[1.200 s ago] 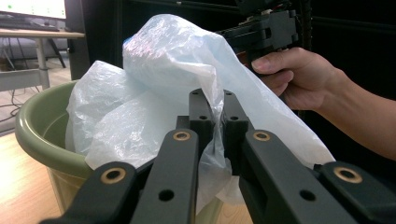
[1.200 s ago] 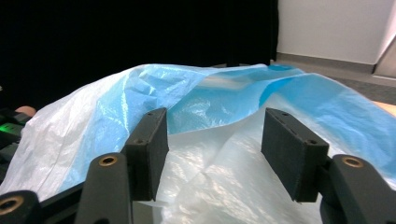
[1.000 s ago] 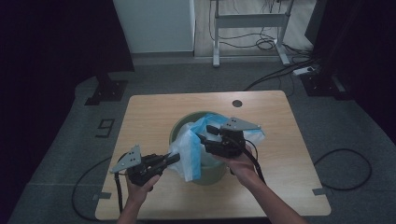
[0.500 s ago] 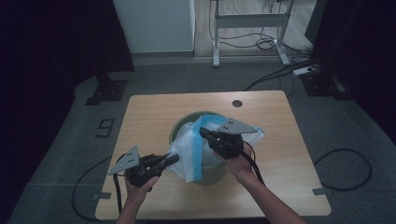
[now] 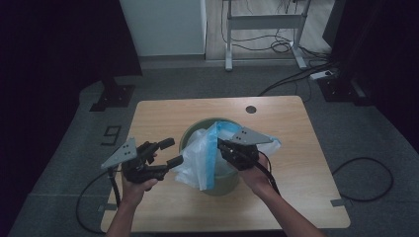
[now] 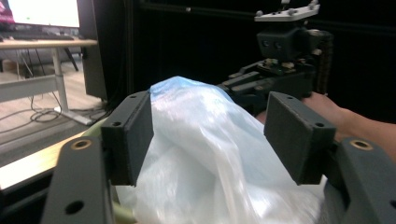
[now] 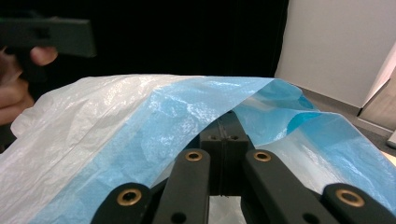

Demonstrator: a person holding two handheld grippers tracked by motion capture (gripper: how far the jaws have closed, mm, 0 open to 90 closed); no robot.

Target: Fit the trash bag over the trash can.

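Note:
A thin blue and white plastic bag (image 5: 200,158) drapes over the rim of a green bin (image 5: 220,185) in the middle of the wooden table (image 5: 163,113). My right gripper (image 5: 221,144) is over the bin and shut on a raised fold of the bag (image 7: 140,130); that fold covers the closed jaw tips (image 7: 224,140). My left gripper (image 5: 172,152) is at the bag's left side. Its jaws have just been opening and stand wide apart. In the left gripper view the bag (image 6: 201,154) bulges between the two pads (image 6: 133,135), which do not pinch it.
A round cable hole (image 5: 251,109) sits near the table's far edge. Cables trail over the grey floor, and the legs of a desk frame (image 5: 264,22) stand beyond. The table's left and right parts are bare wood.
The left gripper's jaws were nearly closed at the bag's edge; they have spread wide and the gripper has risen a little. The right gripper holds its place over the bin.

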